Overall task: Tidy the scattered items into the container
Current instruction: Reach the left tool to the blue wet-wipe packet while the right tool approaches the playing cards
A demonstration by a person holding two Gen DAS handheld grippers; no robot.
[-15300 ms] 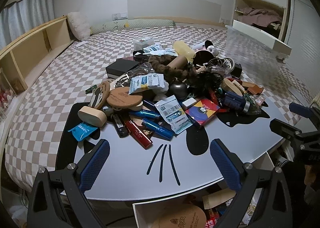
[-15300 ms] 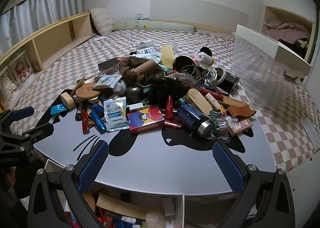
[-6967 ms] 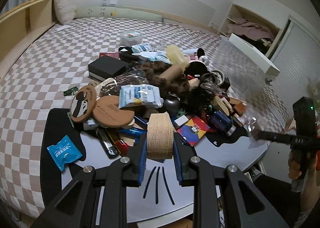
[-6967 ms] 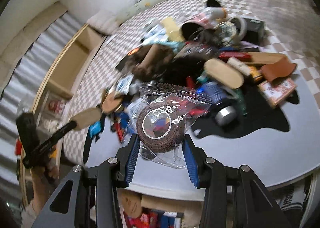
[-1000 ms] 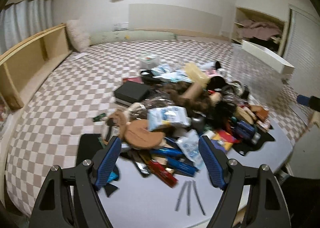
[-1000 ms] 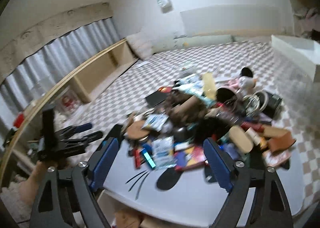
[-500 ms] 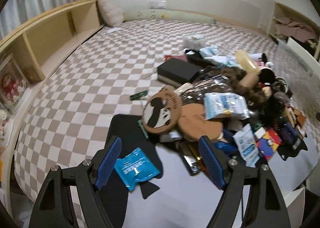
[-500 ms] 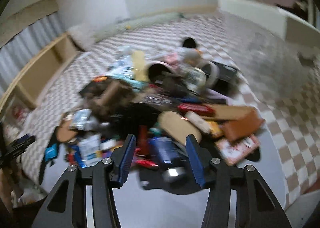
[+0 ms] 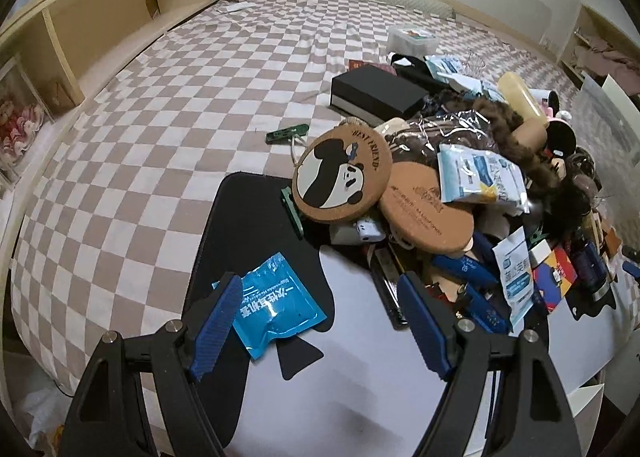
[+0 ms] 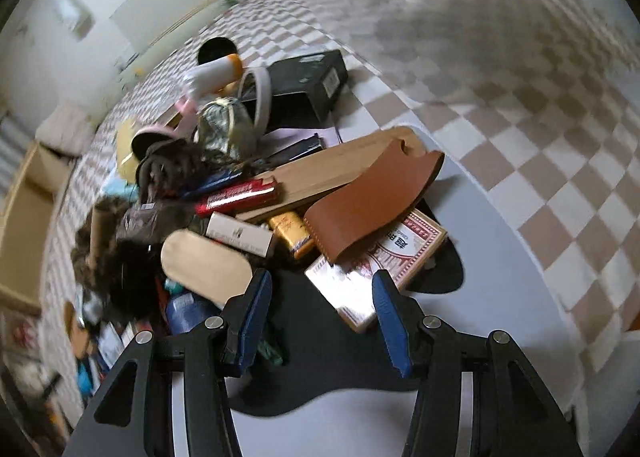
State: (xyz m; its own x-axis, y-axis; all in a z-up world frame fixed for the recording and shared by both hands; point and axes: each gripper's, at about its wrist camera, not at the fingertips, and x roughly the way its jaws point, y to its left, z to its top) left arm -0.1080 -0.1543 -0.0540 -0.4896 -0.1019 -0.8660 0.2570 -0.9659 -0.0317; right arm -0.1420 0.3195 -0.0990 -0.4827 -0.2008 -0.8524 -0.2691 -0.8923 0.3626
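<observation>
Two grippers hover over a white table [image 9: 360, 385] printed with black cat shapes, each with its jaws spread and holding nothing. The left gripper [image 9: 320, 321] hangs at the table's near left edge, its left finger [image 9: 218, 323] overlapping the blue sachet [image 9: 276, 303] that lies flat on the black patch there. Just beyond the sachet, toward the table's middle, a round panda coaster [image 9: 342, 175] leans on a plain cork coaster [image 9: 426, 213], with a white-and-blue pouch [image 9: 480, 177] on the heap behind them. Farther back, off the table on the checked bedspread [image 9: 200, 97], sit a black box [image 9: 378, 95] and a clear lidded tub [image 9: 412, 39]. The right gripper [image 10: 320, 311] is at the table's right side, with a red playing-card box [image 10: 380, 261] lying just ahead between its fingers and partly under a brown leather sleeve [image 10: 370, 201]. Left of that lies an oval wooden piece [image 10: 206, 267]; behind the sleeve a red foil bar [image 10: 238, 193] rests against a long wooden board [image 10: 340, 169]. Beyond the table's far edge stands another black box [image 10: 306, 77]. No container for the items can be made out in either view; the right view is blurred.
</observation>
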